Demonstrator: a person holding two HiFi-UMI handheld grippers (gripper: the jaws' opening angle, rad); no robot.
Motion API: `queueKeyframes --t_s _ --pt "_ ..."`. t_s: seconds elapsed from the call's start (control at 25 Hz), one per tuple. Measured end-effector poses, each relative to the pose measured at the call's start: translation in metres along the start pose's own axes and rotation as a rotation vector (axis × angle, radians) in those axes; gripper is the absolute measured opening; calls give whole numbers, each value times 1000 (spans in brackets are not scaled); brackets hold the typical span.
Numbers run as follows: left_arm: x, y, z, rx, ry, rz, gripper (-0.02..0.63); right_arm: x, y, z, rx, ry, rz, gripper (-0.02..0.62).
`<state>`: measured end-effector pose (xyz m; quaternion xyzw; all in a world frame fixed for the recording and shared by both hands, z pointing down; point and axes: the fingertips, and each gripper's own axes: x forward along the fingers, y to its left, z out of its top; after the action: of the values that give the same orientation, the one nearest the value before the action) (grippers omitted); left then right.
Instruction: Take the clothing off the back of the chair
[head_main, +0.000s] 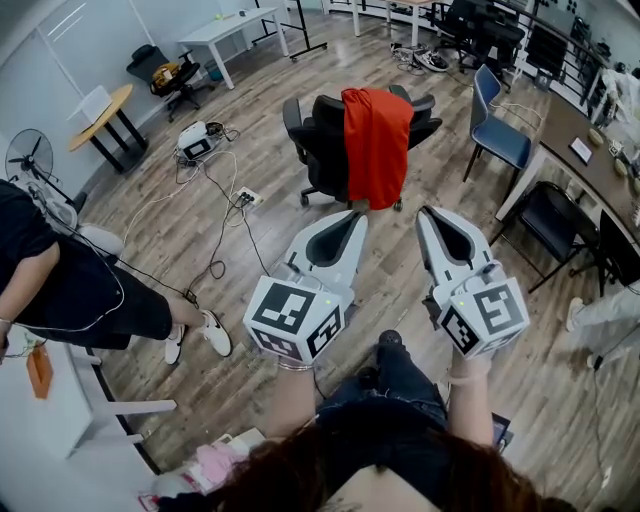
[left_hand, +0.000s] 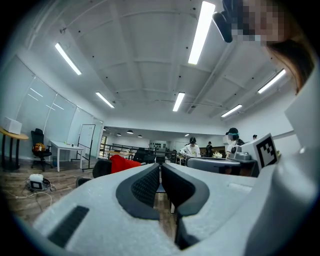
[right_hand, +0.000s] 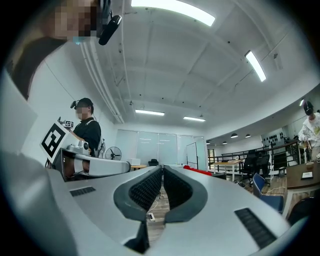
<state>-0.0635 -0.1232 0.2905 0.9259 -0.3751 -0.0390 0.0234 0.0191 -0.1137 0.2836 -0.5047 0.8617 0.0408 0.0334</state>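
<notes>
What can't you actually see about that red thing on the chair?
- Head view: the red clothing covers the chair back; how it hangs there is hidden.
- Left gripper view: the left tool hides most of it.
- Right gripper view: only a red sliver shows above the right tool.
- Garment type: too far.

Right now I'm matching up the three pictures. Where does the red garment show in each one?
Head view: the red garment is at upper centre, draped over a chair back.
Left gripper view: a small red patch just left of centre, below mid-height.
Right gripper view: a thin red sliver just right of centre, below mid-height.
Shared landmark: the black chair it hangs on, though it barely shows in the right gripper view.
</notes>
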Motion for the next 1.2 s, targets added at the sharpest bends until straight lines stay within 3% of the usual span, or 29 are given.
queueKeyframes --t_s 1.2 --pt "134 95 -13 -28 19 55 35 121 -119 -35 43 14 52 57"
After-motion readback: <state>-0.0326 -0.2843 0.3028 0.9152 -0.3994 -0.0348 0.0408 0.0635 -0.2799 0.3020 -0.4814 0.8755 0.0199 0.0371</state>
